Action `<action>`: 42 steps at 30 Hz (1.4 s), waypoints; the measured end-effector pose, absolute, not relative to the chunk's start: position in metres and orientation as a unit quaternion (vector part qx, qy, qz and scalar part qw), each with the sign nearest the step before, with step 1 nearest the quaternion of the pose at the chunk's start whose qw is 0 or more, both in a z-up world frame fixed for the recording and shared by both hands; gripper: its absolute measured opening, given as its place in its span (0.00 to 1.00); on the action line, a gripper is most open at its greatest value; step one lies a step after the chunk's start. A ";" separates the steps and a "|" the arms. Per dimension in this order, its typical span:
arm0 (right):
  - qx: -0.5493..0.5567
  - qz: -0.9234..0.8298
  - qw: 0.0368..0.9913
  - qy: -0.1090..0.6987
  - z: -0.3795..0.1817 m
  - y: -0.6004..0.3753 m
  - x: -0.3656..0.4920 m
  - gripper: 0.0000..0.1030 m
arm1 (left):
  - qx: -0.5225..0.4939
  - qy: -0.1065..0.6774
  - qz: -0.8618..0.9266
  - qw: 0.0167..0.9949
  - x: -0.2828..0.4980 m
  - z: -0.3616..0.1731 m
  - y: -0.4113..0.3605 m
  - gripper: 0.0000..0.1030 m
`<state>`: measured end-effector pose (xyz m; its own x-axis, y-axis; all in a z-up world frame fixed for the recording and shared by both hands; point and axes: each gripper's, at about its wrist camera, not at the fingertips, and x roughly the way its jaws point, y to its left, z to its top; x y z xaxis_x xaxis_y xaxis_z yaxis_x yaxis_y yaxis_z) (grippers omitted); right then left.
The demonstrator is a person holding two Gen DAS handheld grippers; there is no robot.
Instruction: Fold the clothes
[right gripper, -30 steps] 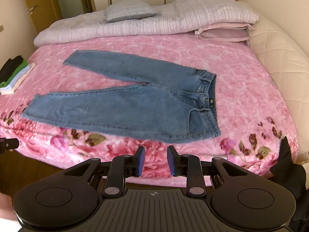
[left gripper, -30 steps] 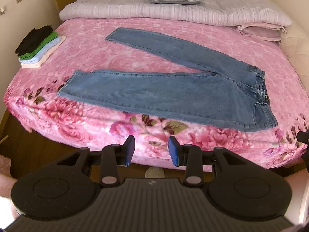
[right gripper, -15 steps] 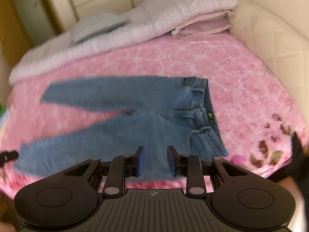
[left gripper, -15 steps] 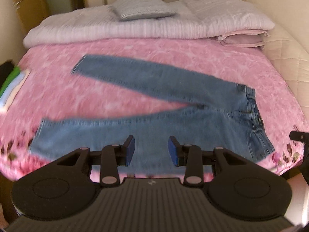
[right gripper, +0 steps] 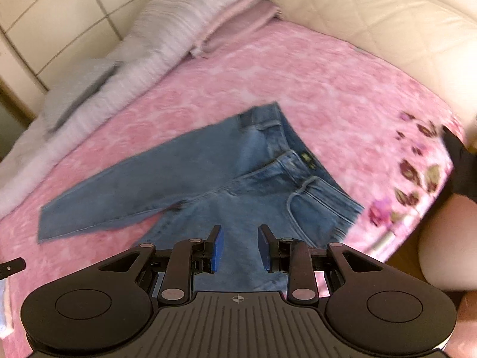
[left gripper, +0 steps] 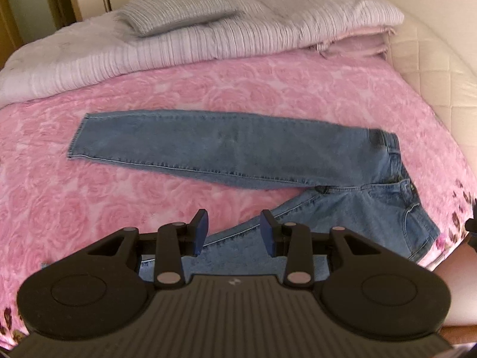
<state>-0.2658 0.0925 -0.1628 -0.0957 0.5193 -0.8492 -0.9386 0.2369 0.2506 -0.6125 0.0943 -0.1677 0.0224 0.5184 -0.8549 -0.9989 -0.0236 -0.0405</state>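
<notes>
A pair of blue jeans lies flat on the pink floral bedspread, legs spread to the left and waistband to the right. My left gripper is open and hovers above the near leg, which runs under its fingers. In the right wrist view the same jeans fill the middle, and my right gripper is open above the hip of the near leg, close to the back pocket. Neither gripper holds any cloth.
A folded pale striped duvet and a grey pillow lie at the head of the bed. A padded cream bed frame curves round the right side. A dark cloth hangs off the bed's right edge.
Both grippers have moved forward over the bed and down toward the jeans; earlier they hung off the near edge. The right one has also swung toward the waistband. The jeans have not moved.
</notes>
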 end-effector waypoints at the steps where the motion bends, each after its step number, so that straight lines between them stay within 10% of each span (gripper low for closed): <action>1: -0.229 0.573 0.634 0.466 -0.166 0.093 -0.268 0.28 | -0.365 0.333 0.610 0.619 -0.615 -0.172 0.100 0.33; 42: -0.362 0.613 0.520 0.473 -0.364 0.279 -0.202 0.28 | -0.360 0.378 0.533 0.666 -0.535 -0.357 0.313 0.32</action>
